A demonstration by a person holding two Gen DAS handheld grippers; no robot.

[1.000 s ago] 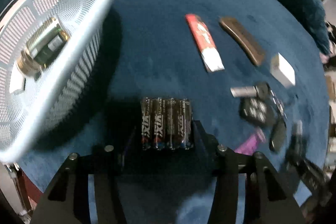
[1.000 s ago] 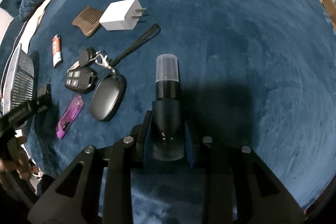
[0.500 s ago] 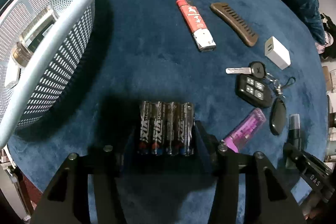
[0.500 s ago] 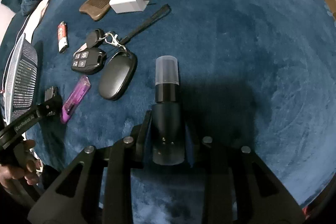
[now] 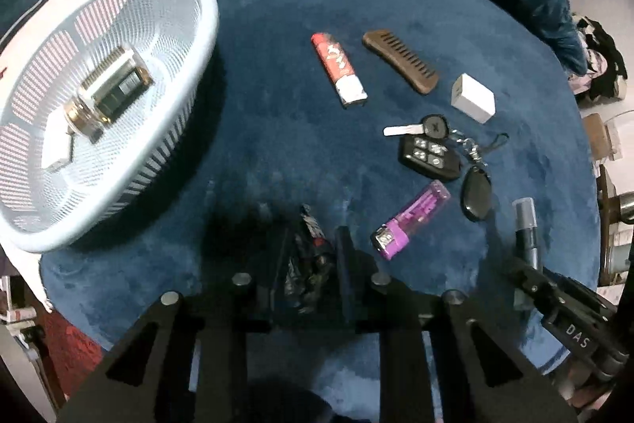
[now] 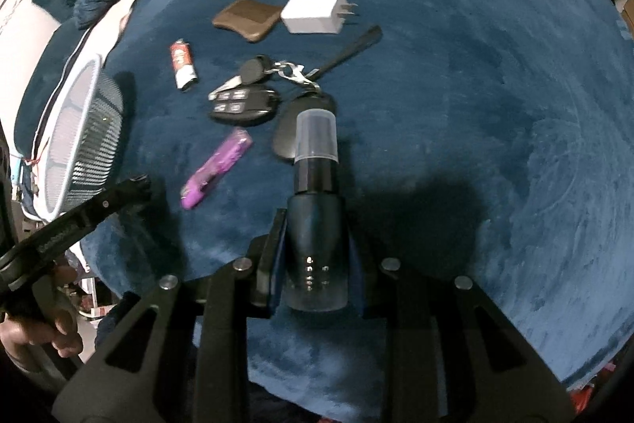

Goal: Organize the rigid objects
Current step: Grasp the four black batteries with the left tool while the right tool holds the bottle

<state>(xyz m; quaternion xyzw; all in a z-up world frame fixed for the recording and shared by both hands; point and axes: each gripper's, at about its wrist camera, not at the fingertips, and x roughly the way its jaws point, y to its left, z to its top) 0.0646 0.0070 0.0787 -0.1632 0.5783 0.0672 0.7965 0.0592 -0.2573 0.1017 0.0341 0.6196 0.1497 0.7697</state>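
My left gripper (image 5: 311, 236) hangs above the blue cloth, its jaws closing, narrow and pressing on a black battery pack (image 5: 309, 256) that sits twisted and blurred between them. To its left stands the pale blue mesh basket (image 5: 210, 14) with a brass-coloured object (image 5: 107, 94) inside. My right gripper (image 6: 316, 224) is shut on a dark spray bottle (image 6: 317, 185) with a clear cap, held above the cloth. That bottle (image 5: 527, 224) also shows at the lower right of the left wrist view. The left gripper (image 6: 134, 185) shows at the left edge of the right wrist view.
On the cloth lie a red lighter (image 5: 338, 68), a brown comb (image 5: 400, 60), a white charger (image 5: 473, 98), a key bunch with a black fob (image 5: 428, 155) and a purple lighter (image 5: 412, 215). A person's hand (image 6: 35, 332) holds the left gripper's handle.
The left jaws have narrowed sharply and the battery pack has turned from flat to crumpled edgewise. Both grippers have risen, so more of the cloth and the basket's inside shows.
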